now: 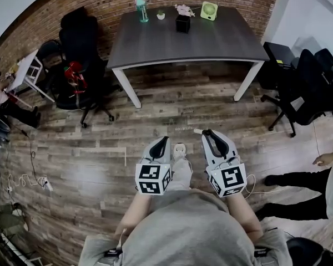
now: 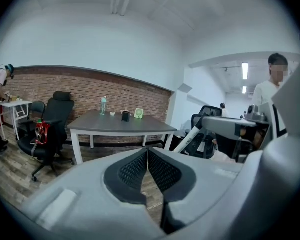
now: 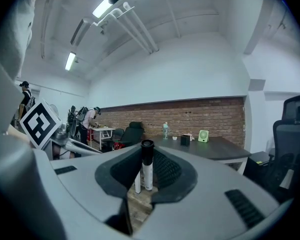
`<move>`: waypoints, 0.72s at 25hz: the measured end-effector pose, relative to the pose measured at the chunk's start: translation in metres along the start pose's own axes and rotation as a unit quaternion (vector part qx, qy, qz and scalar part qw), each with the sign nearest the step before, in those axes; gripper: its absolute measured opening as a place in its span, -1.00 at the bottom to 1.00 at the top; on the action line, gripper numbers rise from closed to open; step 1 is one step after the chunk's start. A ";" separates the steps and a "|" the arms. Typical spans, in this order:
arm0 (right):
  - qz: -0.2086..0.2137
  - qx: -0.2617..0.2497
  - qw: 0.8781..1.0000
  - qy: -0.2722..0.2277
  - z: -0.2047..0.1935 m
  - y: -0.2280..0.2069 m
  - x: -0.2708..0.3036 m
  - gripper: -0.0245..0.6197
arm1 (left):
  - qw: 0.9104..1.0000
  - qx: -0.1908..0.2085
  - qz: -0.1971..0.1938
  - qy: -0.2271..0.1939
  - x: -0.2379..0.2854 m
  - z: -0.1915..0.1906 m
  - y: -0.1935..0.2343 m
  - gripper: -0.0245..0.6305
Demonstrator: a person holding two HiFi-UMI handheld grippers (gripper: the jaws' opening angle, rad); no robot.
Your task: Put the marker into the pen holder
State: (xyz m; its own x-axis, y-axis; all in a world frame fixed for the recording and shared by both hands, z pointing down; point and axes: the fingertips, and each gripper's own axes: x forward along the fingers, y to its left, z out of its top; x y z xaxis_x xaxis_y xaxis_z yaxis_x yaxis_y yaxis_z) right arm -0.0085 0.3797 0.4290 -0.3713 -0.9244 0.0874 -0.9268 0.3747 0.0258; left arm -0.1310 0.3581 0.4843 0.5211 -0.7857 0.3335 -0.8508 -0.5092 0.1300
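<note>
The marker, white with a black cap, stands upright between the pads of my right gripper, which is shut on it. In the head view its tip pokes out left of the right gripper. My left gripper is shut with nothing in it, its pads meeting. Both are held at waist height above the wooden floor. The black pen holder stands far ahead on the grey table, also seen small in the gripper views.
On the table are a teal bottle, a small white cup and a green fan. A black chair stands left of the table, more chairs at the right. A person's legs are at right; cables lie at left.
</note>
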 end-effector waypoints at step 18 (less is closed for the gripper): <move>-0.013 0.005 1.000 0.003 0.013 -0.099 0.151 -0.70 | 1.000 -0.007 -0.015 0.010 0.160 0.057 0.063 -0.86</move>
State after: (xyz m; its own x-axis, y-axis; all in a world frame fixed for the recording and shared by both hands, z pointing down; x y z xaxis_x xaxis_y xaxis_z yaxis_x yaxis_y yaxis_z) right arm 0.0268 0.2019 0.4262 -0.3465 -0.9335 0.0920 -0.9368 0.3495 0.0176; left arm -0.0974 0.1806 0.4923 0.5451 -0.7630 0.3473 -0.8357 -0.5274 0.1530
